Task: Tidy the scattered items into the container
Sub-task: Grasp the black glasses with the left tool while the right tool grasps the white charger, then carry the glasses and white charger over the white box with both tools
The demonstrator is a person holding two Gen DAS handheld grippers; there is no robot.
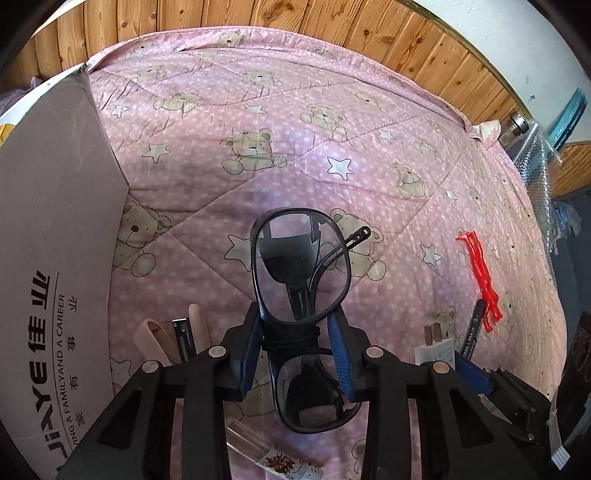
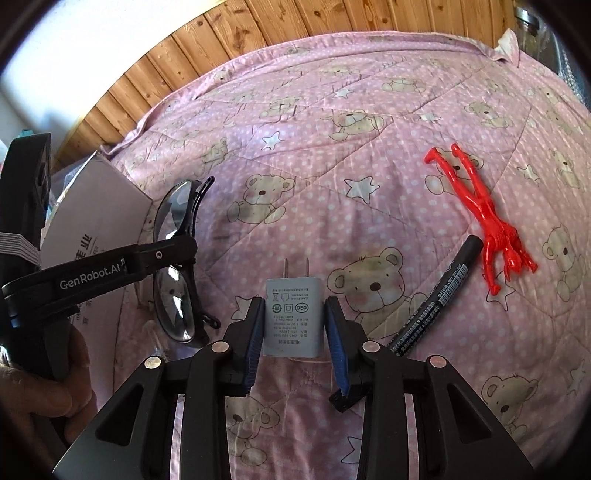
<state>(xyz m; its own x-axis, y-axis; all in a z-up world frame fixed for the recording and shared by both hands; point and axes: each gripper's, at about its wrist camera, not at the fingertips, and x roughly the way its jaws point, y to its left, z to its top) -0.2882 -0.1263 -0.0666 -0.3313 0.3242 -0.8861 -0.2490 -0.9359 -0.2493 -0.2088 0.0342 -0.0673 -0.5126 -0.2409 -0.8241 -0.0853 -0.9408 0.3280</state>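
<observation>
Dark safety glasses (image 1: 301, 258) hang above the bed, pinched at the bridge by my left gripper (image 1: 295, 314), which is shut on them. In the right wrist view the same glasses (image 2: 173, 218) sit beside the cardboard box (image 2: 107, 192). The box (image 1: 55, 221) stands at the left with its printed side facing me. A white plug charger (image 2: 293, 317) lies prongs away on the pink bear quilt (image 2: 332, 147), and my right gripper (image 2: 294, 304) has both pads touching its sides. Further right lie a black marker (image 2: 436, 295) and a red toy figure (image 2: 484, 214).
A nail clipper (image 1: 183, 336) and pink pieces (image 1: 151, 338) lie near the box. A small clear bottle (image 1: 273, 458) is under the left gripper. A wooden wall (image 1: 332, 22) backs the bed, with bubble wrap (image 1: 535, 166) off its right edge. A hand (image 2: 37, 387) holds the left gripper.
</observation>
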